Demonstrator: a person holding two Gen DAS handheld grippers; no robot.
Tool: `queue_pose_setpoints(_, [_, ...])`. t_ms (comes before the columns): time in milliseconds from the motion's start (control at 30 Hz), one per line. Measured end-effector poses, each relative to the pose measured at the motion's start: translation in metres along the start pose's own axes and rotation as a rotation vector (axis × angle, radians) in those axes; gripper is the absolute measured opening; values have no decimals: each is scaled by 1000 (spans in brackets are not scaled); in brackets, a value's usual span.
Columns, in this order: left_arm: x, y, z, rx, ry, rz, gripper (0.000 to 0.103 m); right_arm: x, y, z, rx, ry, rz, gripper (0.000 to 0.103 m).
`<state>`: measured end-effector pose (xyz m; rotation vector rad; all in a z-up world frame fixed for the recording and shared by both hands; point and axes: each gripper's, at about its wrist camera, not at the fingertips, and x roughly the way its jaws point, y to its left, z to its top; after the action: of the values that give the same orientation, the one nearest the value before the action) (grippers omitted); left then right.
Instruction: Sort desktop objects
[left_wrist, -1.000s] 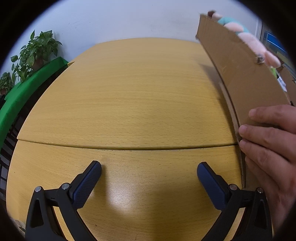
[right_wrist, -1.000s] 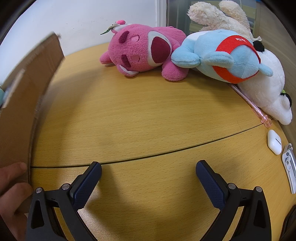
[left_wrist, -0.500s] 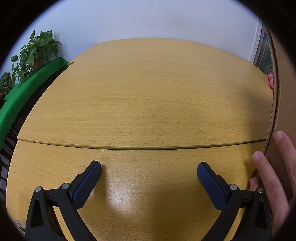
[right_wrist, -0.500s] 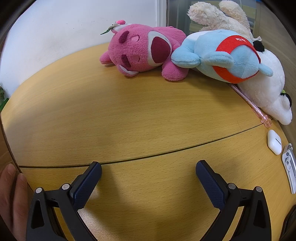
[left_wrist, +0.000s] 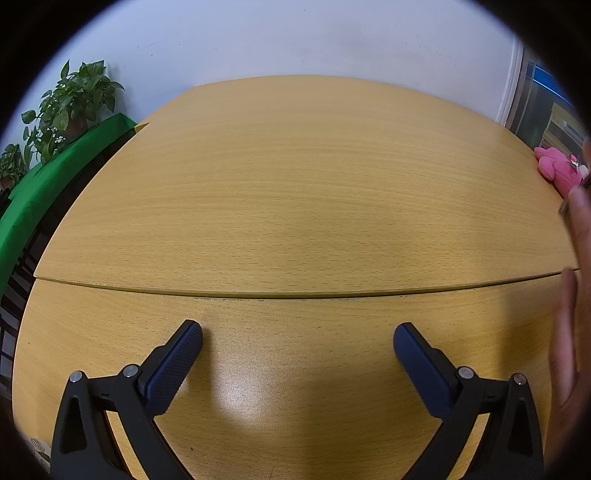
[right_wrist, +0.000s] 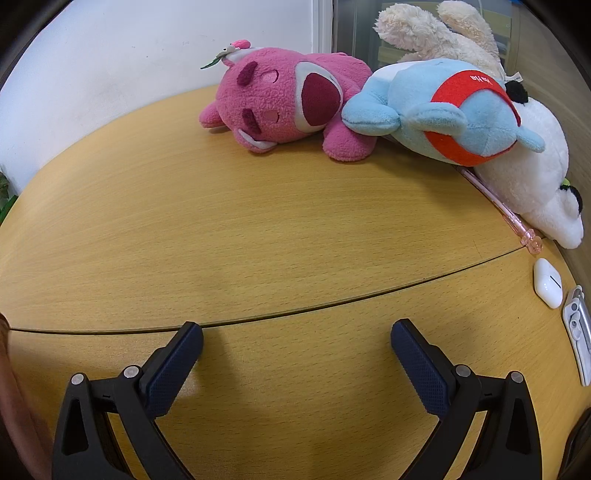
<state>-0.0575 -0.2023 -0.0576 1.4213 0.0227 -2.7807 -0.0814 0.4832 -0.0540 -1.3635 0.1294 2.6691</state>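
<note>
Both claws stand spread wide with nothing between their dark blue textured pads. Left claw (left_wrist: 297, 338) hovers low over the pale beech-wood counter (left_wrist: 295, 206), its fingers straddling bare wood just short of the seam where two counter panels meet; it touches nothing that I can see. Right claw (right_wrist: 297, 336) sits the same way, fingers wide apart and empty, its left fingertip reaching the curved seam.

Ahead of the right claw, along the far edge of the counter, the soft toys lie in a heap. A pink plush bear (right_wrist: 284, 105) with a dark red snout patch lies on its side against the white wall. Pressed against it is a light blue plush toy with a red band (right_wrist: 447, 110), which rests partly on a white plush dog with black ears (right_wrist: 532, 177). A cream fluffy plush rabbit (right_wrist: 432, 33) sits behind them. A clear pink pen (right_wrist: 498, 206) pokes out from under the white dog. Near it lie a white earbud case (right_wrist: 547, 282) and, just beside that, a white utility knife (right_wrist: 578, 332).

In the left view a bare hand (left_wrist: 569, 332) shows at the right edge, blurred. A potted green plant (left_wrist: 70, 107) stands on a green ledge (left_wrist: 55, 177) off the counter's left side.
</note>
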Motion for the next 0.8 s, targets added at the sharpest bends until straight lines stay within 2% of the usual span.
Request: queue_pose_setpoints(800, [2, -1, 0, -2, -2, 0, 103, 3, 1, 0, 0, 0, -1, 103])
